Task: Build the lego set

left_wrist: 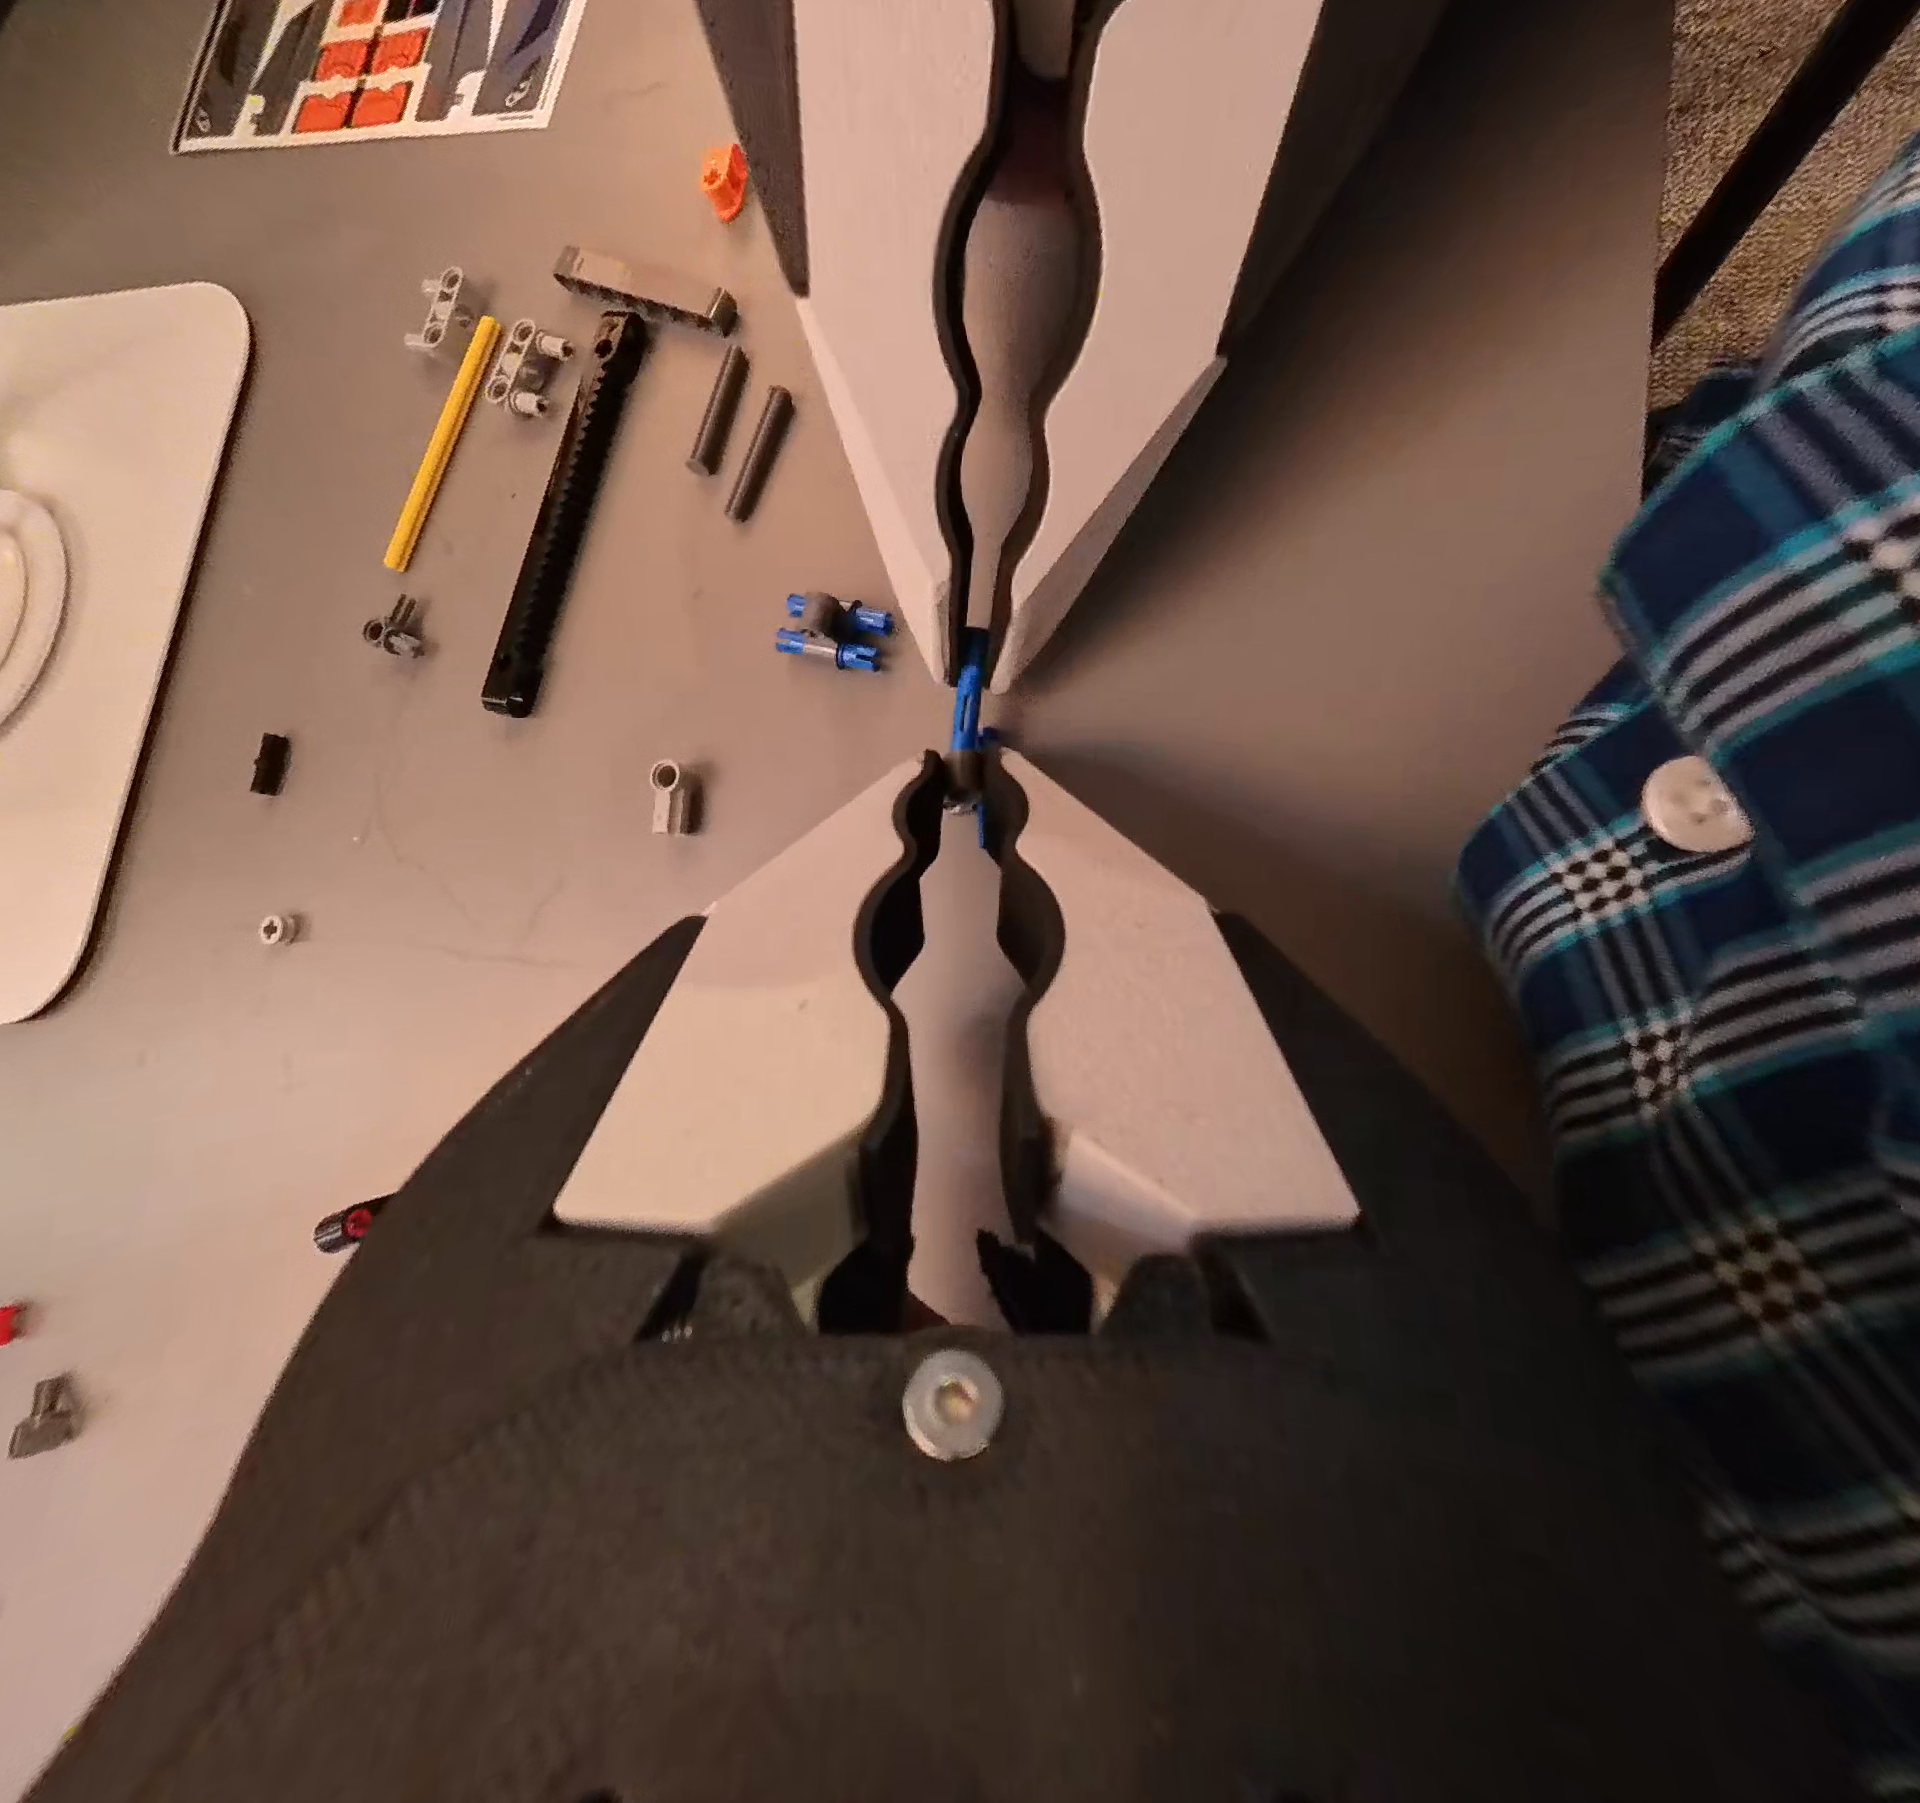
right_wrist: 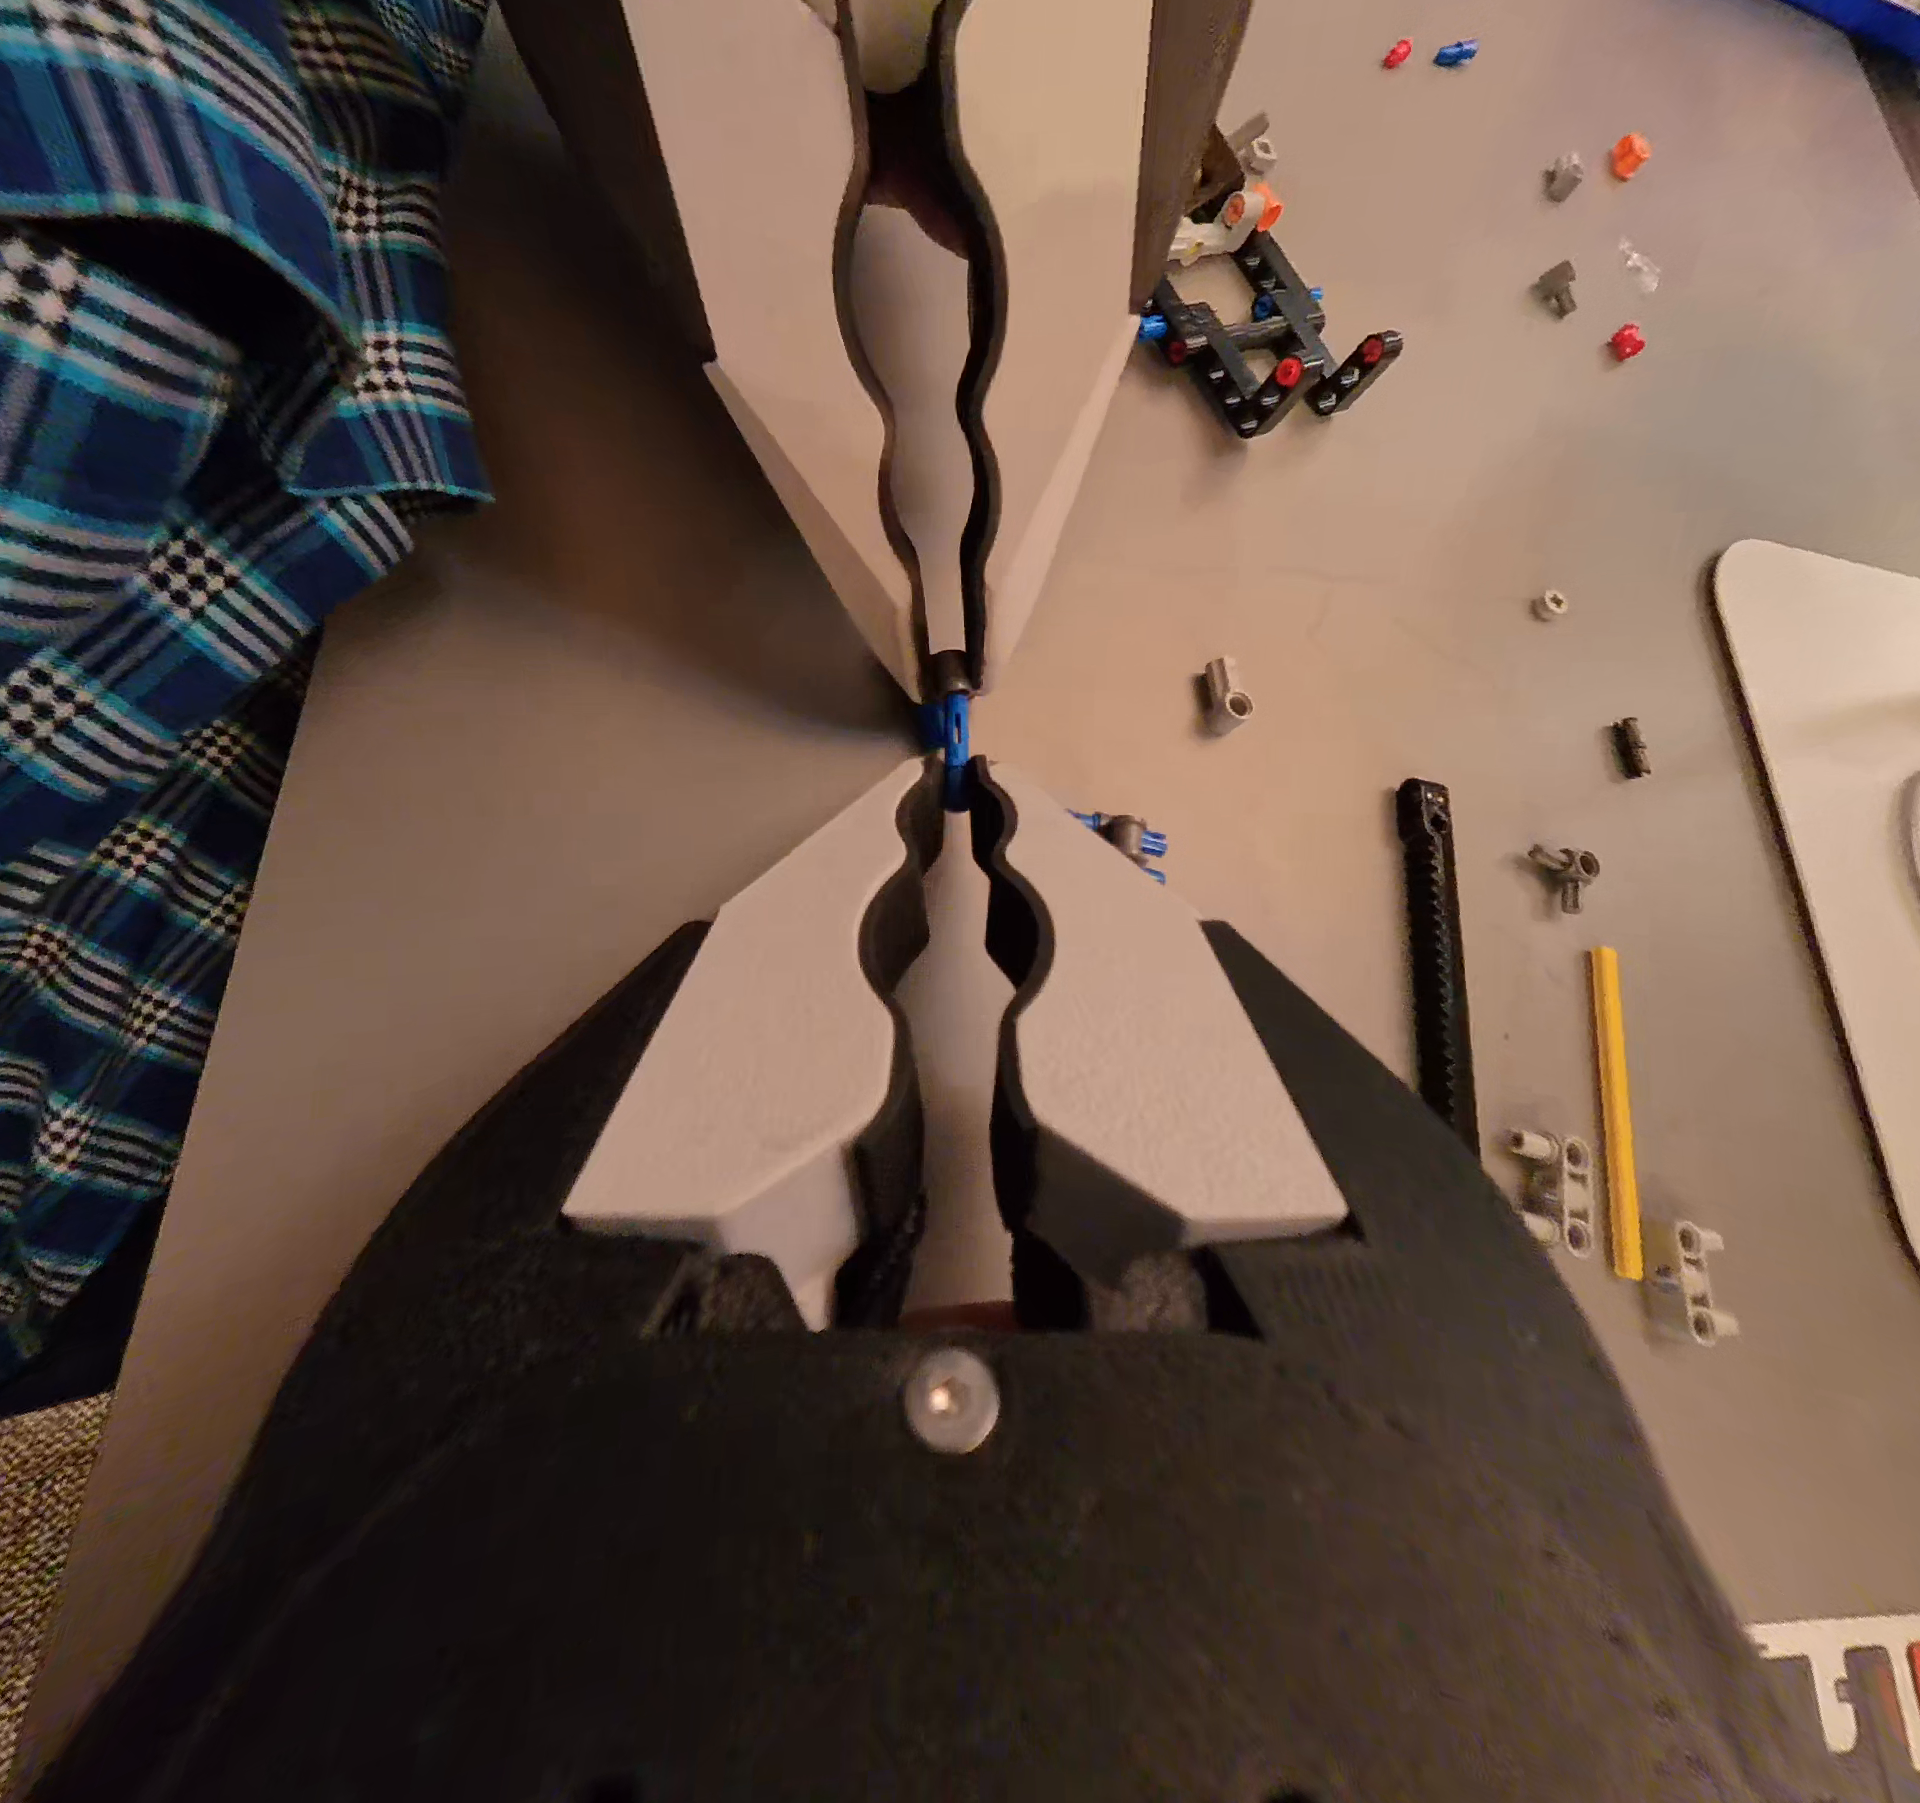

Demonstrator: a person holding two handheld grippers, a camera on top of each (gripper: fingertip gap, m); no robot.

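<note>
Claws meet tip to tip: left claw (left_wrist: 961, 785) clamps a dark connector (right_wrist: 948, 678), right claw (right_wrist: 954, 785) a blue pin (right_wrist: 948, 723).

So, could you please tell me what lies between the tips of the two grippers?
A small blue pin bridges the gap. The right gripper pinches one end; the left gripper holds a dark grey connector on the other. Both wrist views show this.

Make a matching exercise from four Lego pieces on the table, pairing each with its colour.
Pieces:
1. long thin axle
2. toothed rack
3. pin held between the two tongs
4. small piece nearest the sticker sheet

Colours:
A. blue
B. orange
C. yellow
D. black

Pairs: 1-C, 2-D, 3-A, 4-B
</note>
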